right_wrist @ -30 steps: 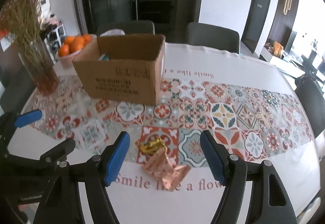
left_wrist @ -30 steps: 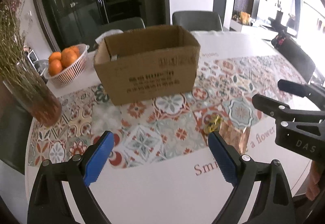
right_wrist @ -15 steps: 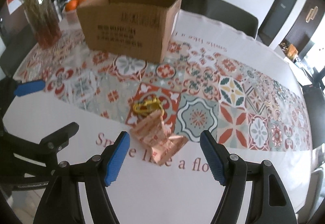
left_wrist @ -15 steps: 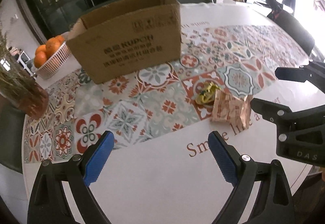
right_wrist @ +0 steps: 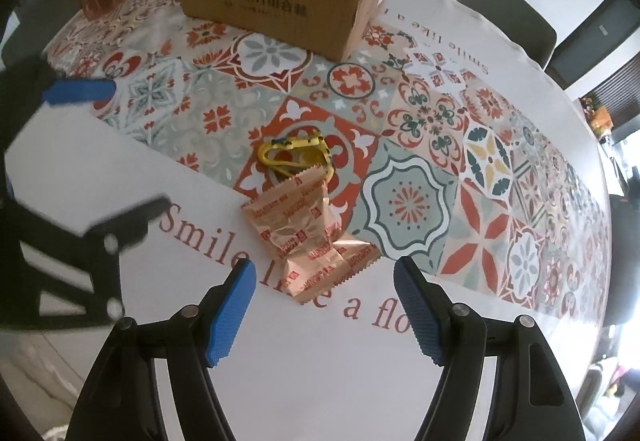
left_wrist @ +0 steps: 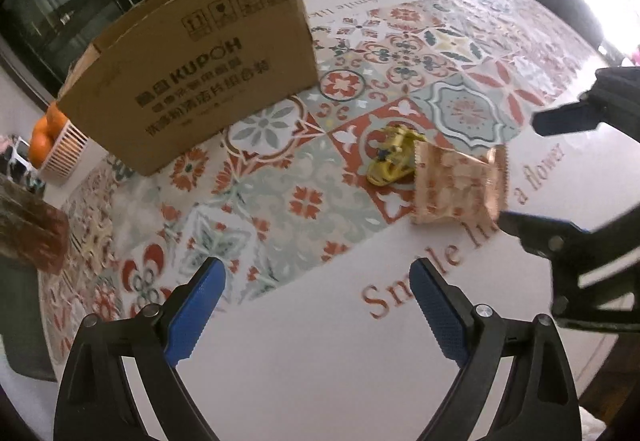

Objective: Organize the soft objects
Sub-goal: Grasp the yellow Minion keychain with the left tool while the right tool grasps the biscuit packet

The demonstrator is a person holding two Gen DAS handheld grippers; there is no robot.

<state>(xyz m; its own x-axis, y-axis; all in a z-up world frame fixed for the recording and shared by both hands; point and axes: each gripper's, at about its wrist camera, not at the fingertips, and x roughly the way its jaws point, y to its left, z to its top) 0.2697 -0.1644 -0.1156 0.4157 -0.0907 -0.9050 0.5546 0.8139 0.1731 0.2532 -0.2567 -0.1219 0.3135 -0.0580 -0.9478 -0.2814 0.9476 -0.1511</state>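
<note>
- The right gripper [right_wrist: 324, 305] has its blue-padded fingers [right_wrist: 230, 315] spread wide and holds nothing.
- A crinkled pink snack packet [right_wrist: 308, 237] lies on the table just ahead of those fingers, its near corner reaching into the gap between the tips without touching either pad.
- A yellow wrapped sweet [right_wrist: 294, 157] sits just beyond the packet, touching or tucked under its far edge.
- The left gripper [left_wrist: 316, 315] is also wide open and empty, over the white part of the tablecloth [left_wrist: 320, 381].
- From the left gripper, the packet [left_wrist: 456, 185] lies ahead and to the right of its right finger, well apart from it, with the sweet [left_wrist: 390, 161] beside it on the left.
- A cardboard box [left_wrist: 192, 81] stands farther ahead, left of the sweet.
- A basket of oranges [left_wrist: 52, 141] sits past the box's left end.
</note>
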